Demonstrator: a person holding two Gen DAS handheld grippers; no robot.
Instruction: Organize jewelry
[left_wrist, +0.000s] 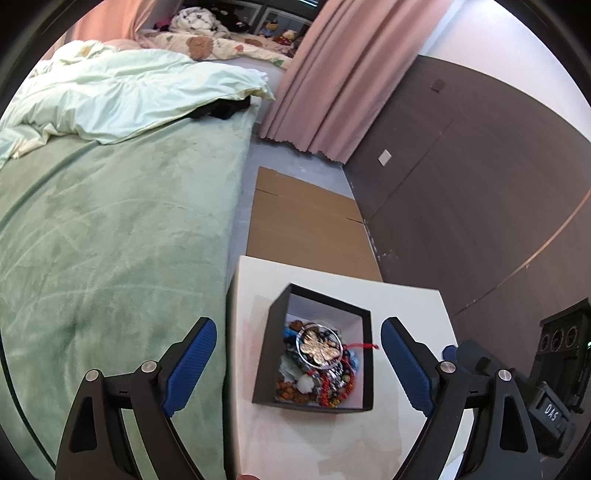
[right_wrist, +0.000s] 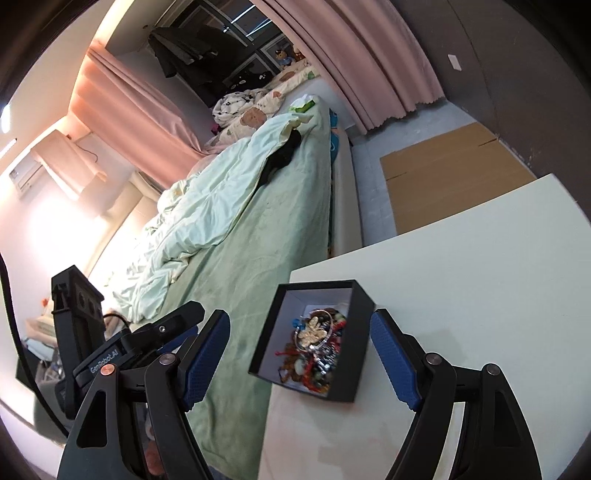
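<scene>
Left gripper (left_wrist: 298, 354) and right gripper (right_wrist: 300, 350) gape wide, empty, over the square black box (left_wrist: 271, 354) of tangled beads.

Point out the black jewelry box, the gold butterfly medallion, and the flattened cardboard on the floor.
black jewelry box (left_wrist: 269, 354), left wrist view, on its left outer wall.
gold butterfly medallion (left_wrist: 320, 349), left wrist view, on the gold centre.
flattened cardboard (right_wrist: 450, 173), right wrist view, on its middle panel.
</scene>
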